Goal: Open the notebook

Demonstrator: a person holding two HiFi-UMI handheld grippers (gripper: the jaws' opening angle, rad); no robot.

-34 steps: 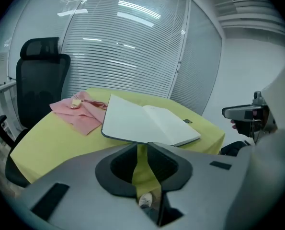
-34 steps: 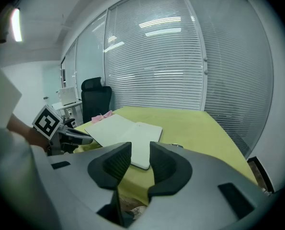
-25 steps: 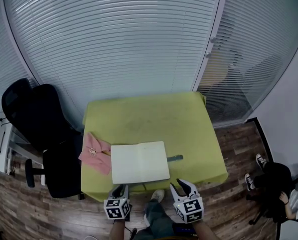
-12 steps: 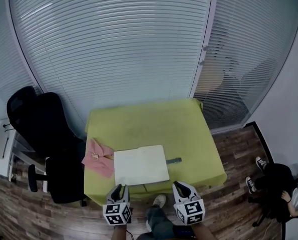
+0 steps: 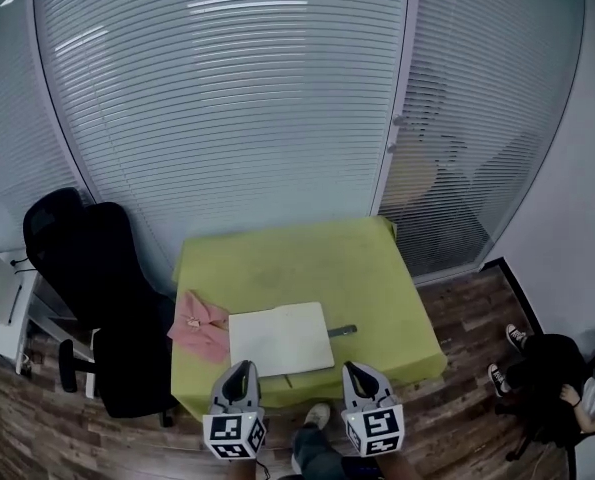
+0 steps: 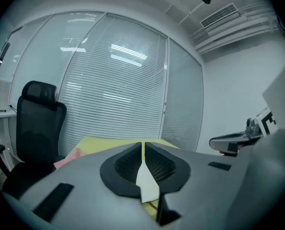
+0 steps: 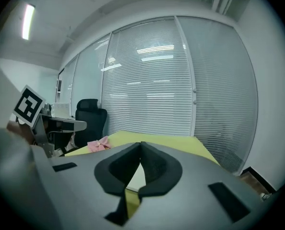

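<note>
The notebook [image 5: 277,339] lies open with blank white pages on the near part of the yellow-green table [image 5: 297,263]. Both grippers hang off the table's near edge, apart from the notebook. My left gripper [image 5: 240,366] is shut with nothing in it; in its own view the jaws [image 6: 142,144] meet, and a white sliver of notebook [image 6: 145,182] shows below them. My right gripper [image 5: 355,367] is also shut and empty; its jaws [image 7: 141,143] touch at the tips, with a bit of white page [image 7: 135,178] behind.
A pink cloth [image 5: 199,325] lies left of the notebook and a small dark object [image 5: 343,330] to its right. A black office chair [image 5: 87,258] stands left of the table. Glass walls with blinds [image 5: 237,118] run behind. A seated person [image 5: 552,378] is at the far right.
Both grippers have drawn back from the table and tilted up, so the notebook has sunk behind their jaws. The notebook stays open and has not moved.
</note>
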